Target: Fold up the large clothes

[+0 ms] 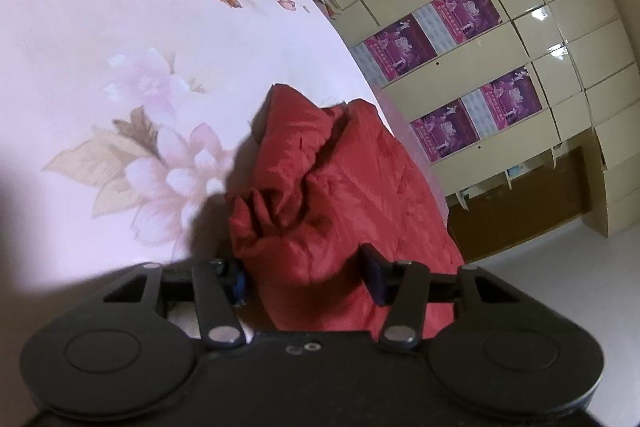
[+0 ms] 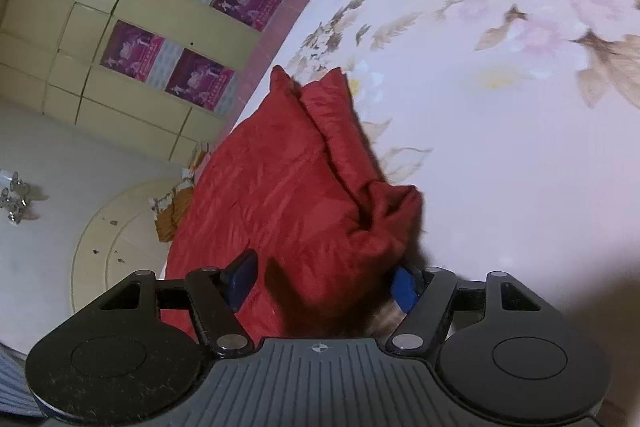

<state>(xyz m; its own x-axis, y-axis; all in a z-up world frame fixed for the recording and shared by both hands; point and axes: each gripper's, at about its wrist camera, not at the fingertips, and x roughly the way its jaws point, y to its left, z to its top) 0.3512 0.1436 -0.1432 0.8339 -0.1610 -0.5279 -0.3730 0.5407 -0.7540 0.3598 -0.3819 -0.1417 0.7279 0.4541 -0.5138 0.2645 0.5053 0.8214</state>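
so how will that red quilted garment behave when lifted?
Probably floppy: the red quilted garment is bunched and creased on the floral sheet, so free parts should drape. Its sheen hints it's slippery. The puffed padding suggests it's light but bulky.

My left gripper's (image 1: 306, 277) left pad is mostly hidden behind the red garment (image 1: 340, 195). I can't tell whether either gripper's pads press the cloth.
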